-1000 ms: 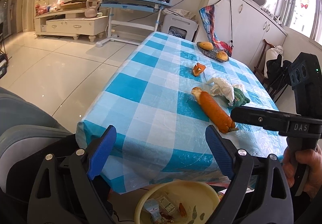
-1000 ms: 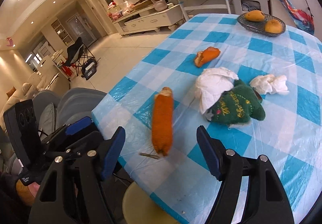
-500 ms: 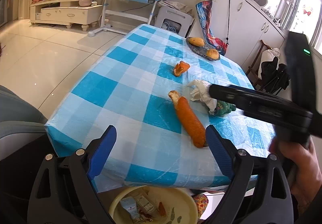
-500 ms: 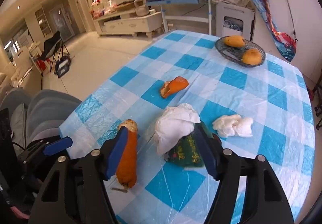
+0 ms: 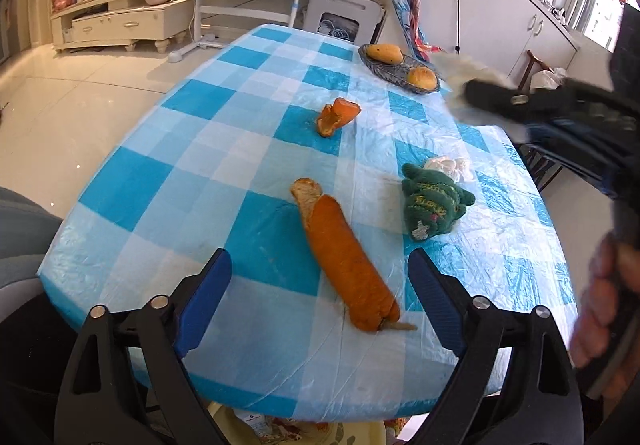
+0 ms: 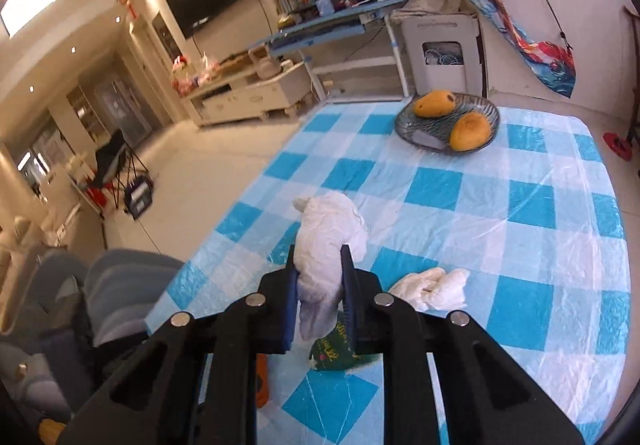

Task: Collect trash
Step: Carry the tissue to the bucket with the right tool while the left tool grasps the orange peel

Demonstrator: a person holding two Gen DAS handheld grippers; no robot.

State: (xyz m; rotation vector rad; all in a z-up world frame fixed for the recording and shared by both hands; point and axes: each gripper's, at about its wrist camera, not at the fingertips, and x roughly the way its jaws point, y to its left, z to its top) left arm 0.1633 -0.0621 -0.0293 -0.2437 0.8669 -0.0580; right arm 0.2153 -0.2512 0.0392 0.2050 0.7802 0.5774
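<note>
Checked tablecloth [image 6: 520,205]; crumpled white tissue [image 6: 328,233]

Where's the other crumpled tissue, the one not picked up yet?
In the right wrist view, the loose tissue lies on the checked tablecloth, just right of the right hand-held gripper and beside the green cloth.

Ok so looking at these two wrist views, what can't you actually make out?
- Bin contents, left wrist view: the table edge and the frame's bottom edge cut it off.
- Right gripper, left wrist view: motion-blurred, so the tissue it grips is a pale smear.
- Orange peel, right wrist view: mostly hidden behind the gripper body.
- Green cloth, right wrist view: part covered by the held tissue; its lettering is unreadable.
</note>
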